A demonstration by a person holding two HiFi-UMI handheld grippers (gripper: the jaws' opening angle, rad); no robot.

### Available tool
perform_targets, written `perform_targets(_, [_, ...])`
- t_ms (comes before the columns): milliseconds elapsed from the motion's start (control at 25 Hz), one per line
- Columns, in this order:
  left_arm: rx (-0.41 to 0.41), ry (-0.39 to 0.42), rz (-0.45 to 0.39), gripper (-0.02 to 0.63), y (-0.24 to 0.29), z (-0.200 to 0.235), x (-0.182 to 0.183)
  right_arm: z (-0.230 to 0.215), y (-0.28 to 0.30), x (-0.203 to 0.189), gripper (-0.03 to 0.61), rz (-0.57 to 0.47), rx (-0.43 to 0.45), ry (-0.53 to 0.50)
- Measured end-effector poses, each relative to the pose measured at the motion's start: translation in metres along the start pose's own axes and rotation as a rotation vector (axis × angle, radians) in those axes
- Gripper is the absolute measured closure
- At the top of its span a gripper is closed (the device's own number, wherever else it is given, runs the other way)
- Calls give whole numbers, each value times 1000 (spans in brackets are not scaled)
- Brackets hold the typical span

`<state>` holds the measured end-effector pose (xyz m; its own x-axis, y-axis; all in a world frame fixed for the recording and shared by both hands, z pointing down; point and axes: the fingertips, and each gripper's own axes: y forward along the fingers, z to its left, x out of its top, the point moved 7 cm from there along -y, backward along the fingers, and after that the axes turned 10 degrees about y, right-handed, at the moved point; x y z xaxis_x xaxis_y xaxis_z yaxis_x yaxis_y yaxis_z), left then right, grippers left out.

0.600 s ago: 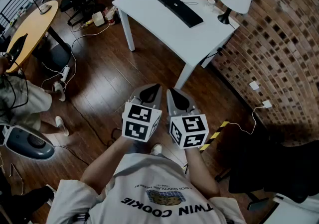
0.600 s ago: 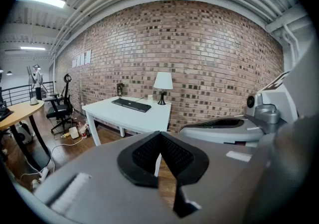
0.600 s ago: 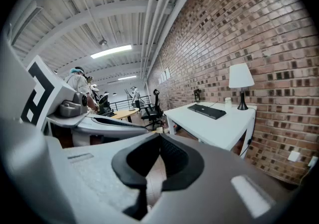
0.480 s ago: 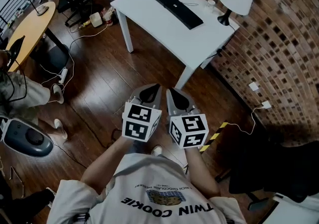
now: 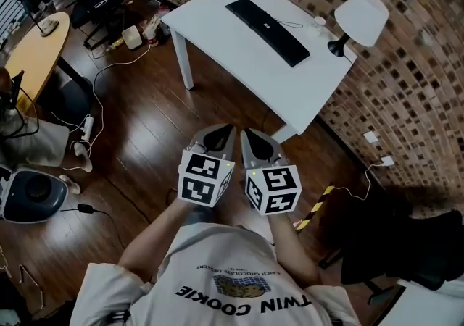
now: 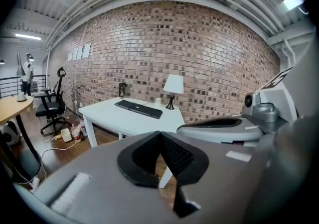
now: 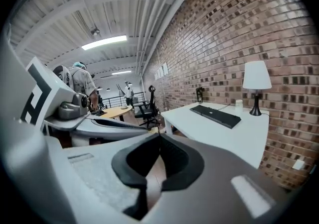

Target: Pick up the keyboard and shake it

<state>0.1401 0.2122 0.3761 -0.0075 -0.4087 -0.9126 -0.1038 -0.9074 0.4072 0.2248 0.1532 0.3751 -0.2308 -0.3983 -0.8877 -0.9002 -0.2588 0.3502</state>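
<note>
A black keyboard point(image 5: 267, 21) lies along the far side of a white table point(image 5: 232, 42) by the brick wall; it also shows as the keyboard point(image 6: 138, 108) in the left gripper view and the keyboard point(image 7: 217, 115) in the right gripper view. My left gripper point(image 5: 226, 127) and right gripper point(image 5: 245, 131) are held side by side over the wooden floor, well short of the table. Both are shut with nothing between their jaws.
A white lamp point(image 5: 358, 19) and a small cup point(image 5: 317, 24) stand at the table's right end. Cables and a power strip point(image 5: 88, 126) lie on the floor at left. A round wooden table point(image 5: 36, 49), office chairs and a seated person are at far left; a dark chair point(image 5: 406, 245) sits at right.
The view has shifted toward the table, which now sits a little lower and further right in the head view. Both grippers stay shut and side by side.
</note>
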Motion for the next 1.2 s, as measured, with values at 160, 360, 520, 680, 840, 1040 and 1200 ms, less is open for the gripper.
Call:
perform_targets(160, [-41, -8, -13, 607, 6, 50, 5, 19, 43, 15, 578, 2, -22, -9])
perform_targets(360, [-58, 5, -12, 607, 15, 94, 6, 29, 79, 26, 578, 5, -52, -9])
perform_targets(520, [-62, 7, -7, 607, 27, 118, 7, 28, 101, 34, 577, 9, -69, -5])
perform_targets(680, [-66, 14, -3, 607, 48, 134, 9, 19, 122, 39, 578, 11, -80, -1])
perform_targets(840, [-76, 27, 4, 607, 76, 150, 14, -2, 146, 46, 578, 5, -96, 25])
perform_targets(1040, [-86, 52, 19, 607, 128, 171, 29, -41, 183, 63, 578, -10, -116, 49])
perform_targets(1200, [-102, 74, 37, 607, 173, 190, 51, -72, 216, 84, 578, -9, -122, 83])
